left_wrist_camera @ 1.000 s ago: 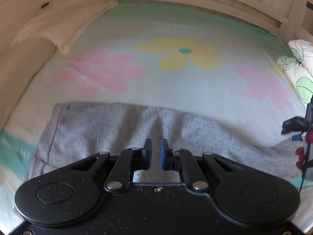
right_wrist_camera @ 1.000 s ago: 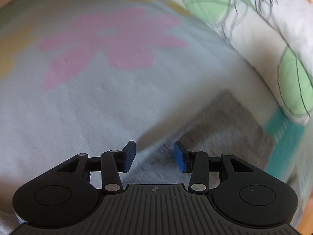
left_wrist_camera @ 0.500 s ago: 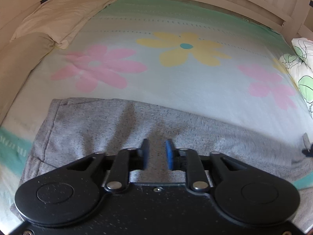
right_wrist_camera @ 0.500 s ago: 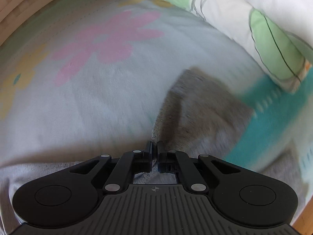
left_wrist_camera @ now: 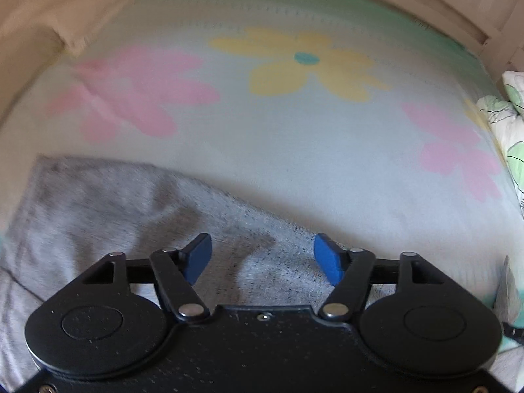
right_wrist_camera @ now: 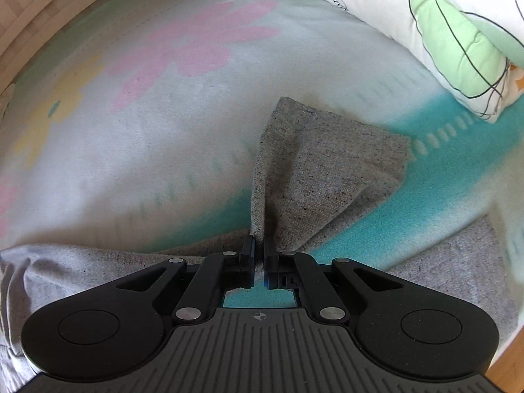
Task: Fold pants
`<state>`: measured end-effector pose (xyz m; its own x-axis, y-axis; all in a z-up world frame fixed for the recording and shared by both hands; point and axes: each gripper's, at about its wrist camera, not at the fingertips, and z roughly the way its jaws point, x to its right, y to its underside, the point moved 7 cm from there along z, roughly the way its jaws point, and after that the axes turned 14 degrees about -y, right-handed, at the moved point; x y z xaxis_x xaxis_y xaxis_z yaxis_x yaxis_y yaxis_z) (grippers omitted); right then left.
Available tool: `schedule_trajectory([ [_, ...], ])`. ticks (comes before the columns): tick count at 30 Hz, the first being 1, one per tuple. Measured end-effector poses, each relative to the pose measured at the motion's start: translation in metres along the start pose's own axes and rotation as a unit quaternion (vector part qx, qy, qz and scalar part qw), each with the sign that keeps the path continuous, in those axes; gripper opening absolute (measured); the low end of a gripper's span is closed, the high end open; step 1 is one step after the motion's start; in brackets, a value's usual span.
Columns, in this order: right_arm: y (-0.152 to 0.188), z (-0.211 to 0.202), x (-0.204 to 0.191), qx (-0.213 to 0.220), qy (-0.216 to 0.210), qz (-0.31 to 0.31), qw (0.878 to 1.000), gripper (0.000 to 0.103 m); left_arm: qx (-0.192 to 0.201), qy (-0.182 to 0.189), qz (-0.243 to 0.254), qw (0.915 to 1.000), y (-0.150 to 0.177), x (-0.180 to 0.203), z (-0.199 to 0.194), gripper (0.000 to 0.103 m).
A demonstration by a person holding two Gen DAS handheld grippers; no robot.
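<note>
Grey pants [left_wrist_camera: 98,216] spread across the lower left of the floral bedsheet [left_wrist_camera: 294,150], beneath the left gripper [left_wrist_camera: 262,258], whose jaws have just been opening and hold nothing. The right gripper [right_wrist_camera: 258,262] pinches a pant leg, cloth fanning toward upper right.

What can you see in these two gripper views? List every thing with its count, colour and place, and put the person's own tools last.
pants: one, grey, lying on the sheet; one end pinched and lifted.
sheet: one, pale blue with pink and yellow flowers and teal bands, covering the bed.
quilt: one, white with green leaves, rolled along the sheet's right edge.
pillow: one, cream, blurred, far left corner.
bed frame: one, pale wood, around the far edge.
left gripper: one, black with blue pads, open above the pants.
right gripper: one, black, shut on the pants.
</note>
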<state>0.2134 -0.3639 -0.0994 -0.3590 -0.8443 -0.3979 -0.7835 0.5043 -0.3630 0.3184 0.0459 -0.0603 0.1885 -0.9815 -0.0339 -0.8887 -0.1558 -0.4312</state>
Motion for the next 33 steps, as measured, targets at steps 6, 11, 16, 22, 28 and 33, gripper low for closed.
schedule_trajectory([
  [6,-0.009,0.004,0.02,-0.008,-0.019,0.006,1.0,0.005,-0.051,-0.023,-0.027,0.998,-0.011,0.014,0.044,0.072],
  [11,-0.011,0.003,0.019,-0.009,-0.022,0.009,1.0,0.005,-0.068,-0.064,-0.027,0.9952,-0.02,0.024,0.07,0.072],
  [16,-0.009,0.003,0.014,-0.006,-0.022,0.002,1.0,0.005,-0.068,-0.107,-0.009,0.9919,-0.011,0.02,0.081,0.012],
  [22,-0.038,-0.027,-0.009,0.08,-0.078,-0.012,0.994,0.005,-0.015,-0.085,-0.014,0.9962,-0.014,0.003,0.032,0.004],
  [28,-0.033,-0.088,-0.013,0.154,-0.13,-0.019,0.979,0.005,0.103,-0.037,-0.011,0.9939,0.003,-0.023,-0.079,0.004],
  [33,0.012,-0.029,0.038,-0.003,-0.051,0.045,0.998,0.005,0.016,-0.022,-0.006,0.9996,0.088,-0.047,-0.07,0.005],
])
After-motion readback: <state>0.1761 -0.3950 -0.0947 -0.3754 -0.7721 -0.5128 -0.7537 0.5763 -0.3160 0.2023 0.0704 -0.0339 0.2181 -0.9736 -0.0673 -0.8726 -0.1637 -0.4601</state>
